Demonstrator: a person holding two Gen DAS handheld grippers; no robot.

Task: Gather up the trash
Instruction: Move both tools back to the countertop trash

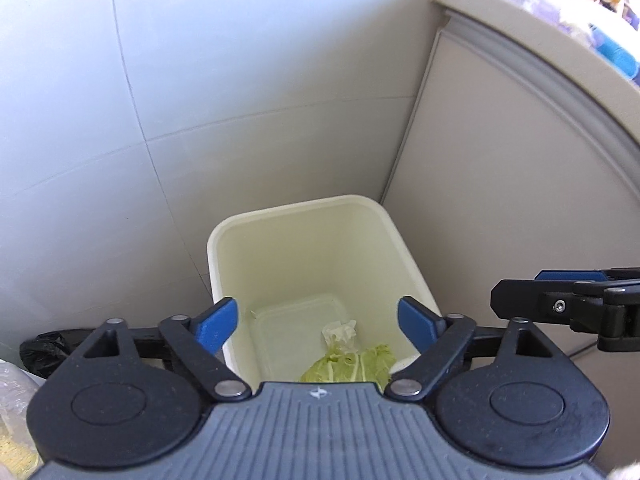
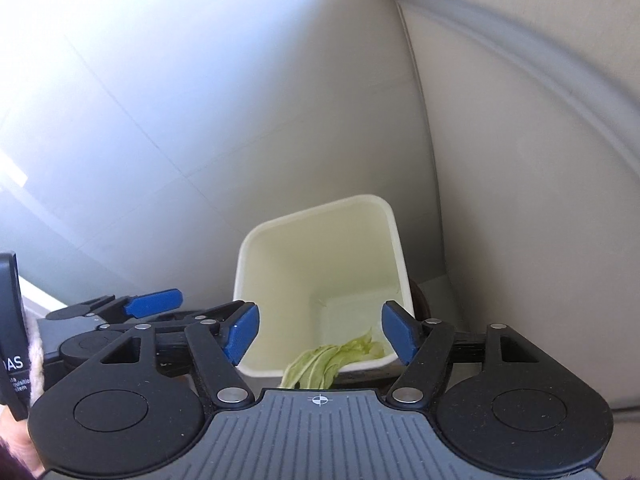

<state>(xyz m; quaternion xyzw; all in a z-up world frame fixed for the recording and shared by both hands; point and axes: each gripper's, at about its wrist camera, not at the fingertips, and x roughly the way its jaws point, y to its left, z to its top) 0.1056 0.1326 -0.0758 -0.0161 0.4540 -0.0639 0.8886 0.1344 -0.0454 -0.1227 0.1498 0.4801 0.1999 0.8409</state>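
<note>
A cream rectangular trash bin (image 1: 224, 240) stands on the floor in a corner; it also shows in the right wrist view (image 2: 256, 240). Inside lie green cabbage leaves (image 1: 352, 366) and a crumpled white tissue (image 1: 340, 330). In the right wrist view the leaves (image 2: 320, 364) hang over the bin's near rim. My left gripper (image 1: 318, 326) is open and empty above the bin's near edge. My right gripper (image 2: 318, 332) is open and empty above the bin too. The right gripper shows at the right edge of the left view (image 1: 560, 304).
A tiled wall (image 1: 120, 100) rises behind the bin and a beige cabinet side (image 1: 500, 180) stands at its right. A black bag (image 1: 38, 352) and clear plastic (image 1: 12, 400) lie at the lower left. Cluttered items sit on top of the cabinet (image 1: 600, 20).
</note>
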